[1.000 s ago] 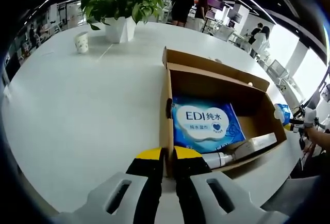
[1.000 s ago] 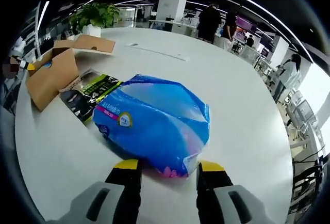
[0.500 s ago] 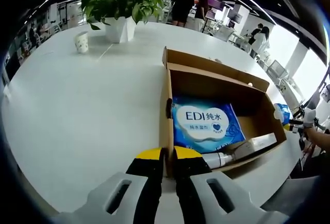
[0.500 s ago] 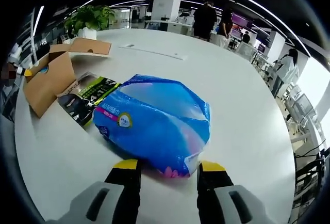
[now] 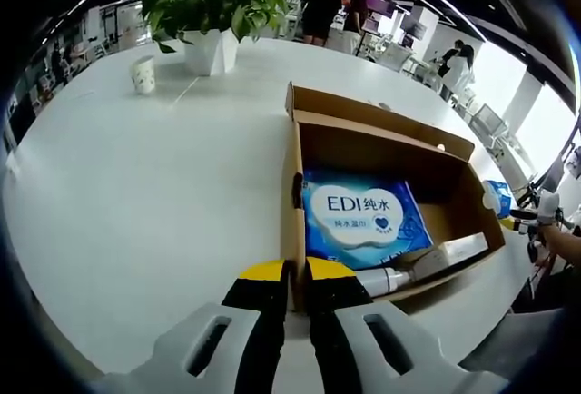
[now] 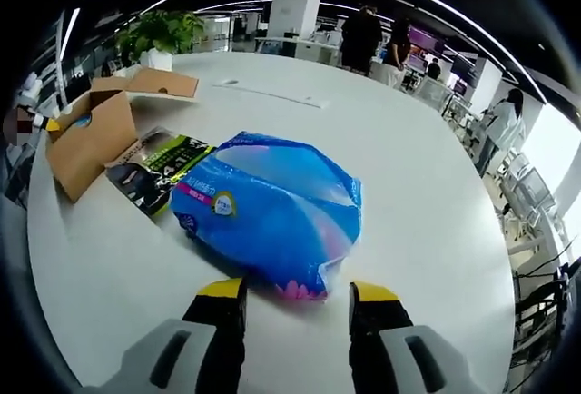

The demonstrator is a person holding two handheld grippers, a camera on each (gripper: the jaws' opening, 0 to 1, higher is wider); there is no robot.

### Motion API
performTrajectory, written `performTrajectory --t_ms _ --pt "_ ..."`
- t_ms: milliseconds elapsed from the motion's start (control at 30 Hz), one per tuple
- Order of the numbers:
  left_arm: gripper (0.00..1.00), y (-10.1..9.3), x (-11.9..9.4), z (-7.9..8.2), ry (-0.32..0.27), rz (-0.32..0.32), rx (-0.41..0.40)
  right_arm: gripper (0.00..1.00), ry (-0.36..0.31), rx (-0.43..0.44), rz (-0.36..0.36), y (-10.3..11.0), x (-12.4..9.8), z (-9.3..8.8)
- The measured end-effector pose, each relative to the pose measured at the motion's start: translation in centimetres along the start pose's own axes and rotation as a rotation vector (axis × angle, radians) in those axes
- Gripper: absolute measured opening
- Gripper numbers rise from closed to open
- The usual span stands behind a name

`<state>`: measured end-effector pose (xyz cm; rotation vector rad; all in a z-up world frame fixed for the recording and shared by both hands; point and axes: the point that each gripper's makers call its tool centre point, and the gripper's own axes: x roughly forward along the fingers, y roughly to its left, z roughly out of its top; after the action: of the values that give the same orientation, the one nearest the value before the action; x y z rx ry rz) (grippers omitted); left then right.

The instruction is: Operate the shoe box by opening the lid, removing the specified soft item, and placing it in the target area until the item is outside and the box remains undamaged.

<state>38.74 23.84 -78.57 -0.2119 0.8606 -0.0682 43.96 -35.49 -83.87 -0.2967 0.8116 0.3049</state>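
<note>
The open cardboard shoe box (image 5: 295, 153) lies on the white table. Inside it are a blue EDI wipes pack (image 5: 361, 217), a white tube (image 5: 381, 279) and a slim white carton (image 5: 454, 251). My left gripper (image 5: 295, 278) is shut on the box's near side wall at its corner. In the right gripper view a soft blue plastic pack (image 6: 272, 217) rests on the table outside the box. My right gripper (image 6: 298, 292) stands open just short of the pack's near end, with nothing between its fingers. The box (image 6: 86, 140) sits further left.
A black and green packet (image 6: 159, 162) lies between the box and the blue pack. A potted plant (image 5: 211, 13) and a paper cup (image 5: 143, 73) stand at the far side of the table. People stand among desks beyond. A person's hand (image 5: 554, 244) shows at the right.
My right gripper has drawn back a little from the blue pack, which now lies just beyond the fingertips rather than between them. The left gripper and the box have not moved.
</note>
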Motion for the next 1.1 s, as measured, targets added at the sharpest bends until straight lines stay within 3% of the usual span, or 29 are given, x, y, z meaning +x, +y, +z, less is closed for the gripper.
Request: performTrajectory --t_ms 333,700,1100 --pt "0.05 0.0 0.0 -0.1 0.003 0.006 0.009 0.45 -0.047 0.010 0.015 0.8 -1.8 0.7" --pt "0.05 0.0 -0.1 -0.1 0.005 0.009 0.008 0.46 -0.075 -0.045 0.052 2.7 -3.3 1.6" --pt "0.05 0.0 0.0 -0.1 0.009 0.011 0.001 0.46 -0.154 -0.013 0.101 5.1 -4.5 4.9"
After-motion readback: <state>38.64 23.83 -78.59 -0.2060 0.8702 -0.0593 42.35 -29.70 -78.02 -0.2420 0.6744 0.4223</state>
